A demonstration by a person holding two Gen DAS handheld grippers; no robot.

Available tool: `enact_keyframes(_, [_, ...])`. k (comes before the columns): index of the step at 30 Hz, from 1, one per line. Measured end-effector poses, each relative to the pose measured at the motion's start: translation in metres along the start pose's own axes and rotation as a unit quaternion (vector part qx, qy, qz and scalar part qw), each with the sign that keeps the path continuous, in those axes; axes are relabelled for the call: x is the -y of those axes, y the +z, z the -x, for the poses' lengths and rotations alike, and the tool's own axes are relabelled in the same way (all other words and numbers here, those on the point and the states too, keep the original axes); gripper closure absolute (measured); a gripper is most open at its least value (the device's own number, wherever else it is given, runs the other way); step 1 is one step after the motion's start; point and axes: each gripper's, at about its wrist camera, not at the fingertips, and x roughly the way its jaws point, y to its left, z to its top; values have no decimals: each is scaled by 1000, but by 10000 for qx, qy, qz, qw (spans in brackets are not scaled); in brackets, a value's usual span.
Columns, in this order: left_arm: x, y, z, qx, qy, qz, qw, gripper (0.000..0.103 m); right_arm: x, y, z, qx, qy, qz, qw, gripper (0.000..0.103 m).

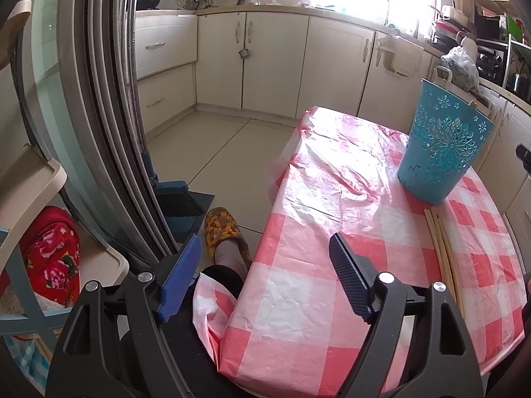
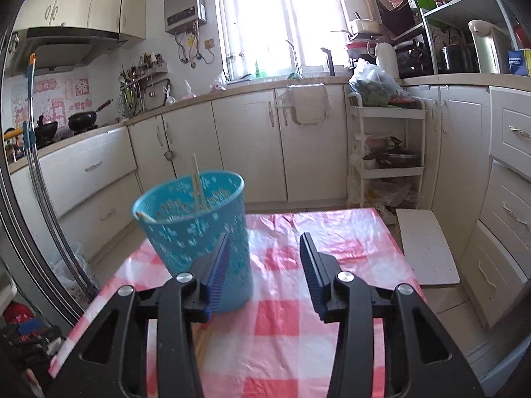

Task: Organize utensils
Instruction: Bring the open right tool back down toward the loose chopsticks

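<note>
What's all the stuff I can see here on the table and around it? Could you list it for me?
blue bin: one, turquoise with cut-out flowers, upright on the table
chopsticks in the bin: at least two, pale wood, leaning inside
chopsticks on the table: a few, pale wood, lying flat beside the bin
tablecloth: one, pink and white checks, plastic, covering the table
white rack: one, shelves with pots, by the cabinets
slipper: one, yellow patterned, on the floor by the table
left gripper: black with blue pads, open, holding nothing
right gripper: black with blue pads, open, holding nothing
</note>
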Motion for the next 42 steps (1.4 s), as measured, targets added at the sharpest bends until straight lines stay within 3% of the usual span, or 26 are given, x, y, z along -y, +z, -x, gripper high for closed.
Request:
enact_keyframes(4, [1, -2, 2, 28, 74, -42, 10000, 27, 14, -20, -1, -379, -74, -308, 9988, 60])
enact_keyframes(19, [-2, -2, 2, 13, 93, 15, 10000, 26, -7, -56, 1, -946, 226, 1, 9953, 60])
enact_keyframes(42, [-2, -2, 2, 12, 96, 16, 10000, 25, -18, -72, -4, -1278, 353, 191, 9910, 57])
